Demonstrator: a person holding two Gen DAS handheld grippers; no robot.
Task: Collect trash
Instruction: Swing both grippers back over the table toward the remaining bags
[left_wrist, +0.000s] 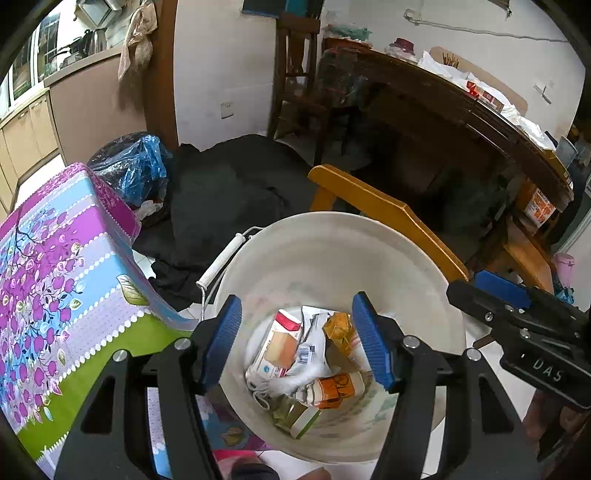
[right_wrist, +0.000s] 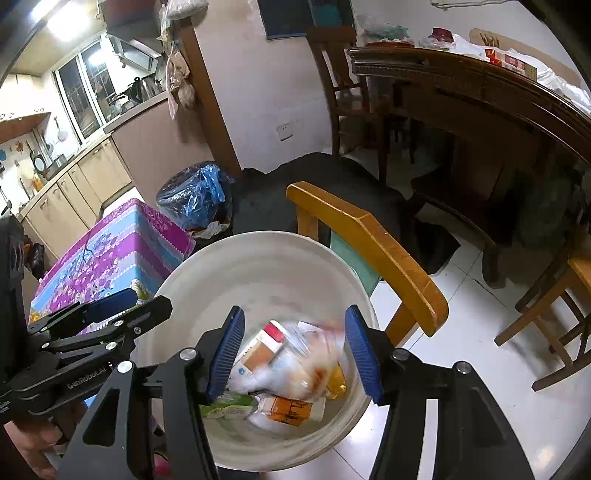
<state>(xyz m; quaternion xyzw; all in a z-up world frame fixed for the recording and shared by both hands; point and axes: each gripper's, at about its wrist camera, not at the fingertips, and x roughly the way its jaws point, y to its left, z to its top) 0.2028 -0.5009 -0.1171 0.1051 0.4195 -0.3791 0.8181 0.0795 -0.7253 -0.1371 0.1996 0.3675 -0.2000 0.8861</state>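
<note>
White bucket (left_wrist: 332, 243) on the floor beside the floral tabletop's (left_wrist: 55, 258) corner, trash wrappers (left_wrist: 295, 354) inside, left gripper (left_wrist: 295, 343) and right gripper (right_wrist: 293, 354) above its rim, both parted, empty, wooden chair (right_wrist: 369, 251) close behind.

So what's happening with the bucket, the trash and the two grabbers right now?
Round white plastic bucket: upright, uncovered, partly filled.
Crumpled wrappers and cartons: lying in the bucket.
Blurred clear bag: dropping into the bucket.
Left gripper: open, empty.
Right gripper: open, empty.
</note>
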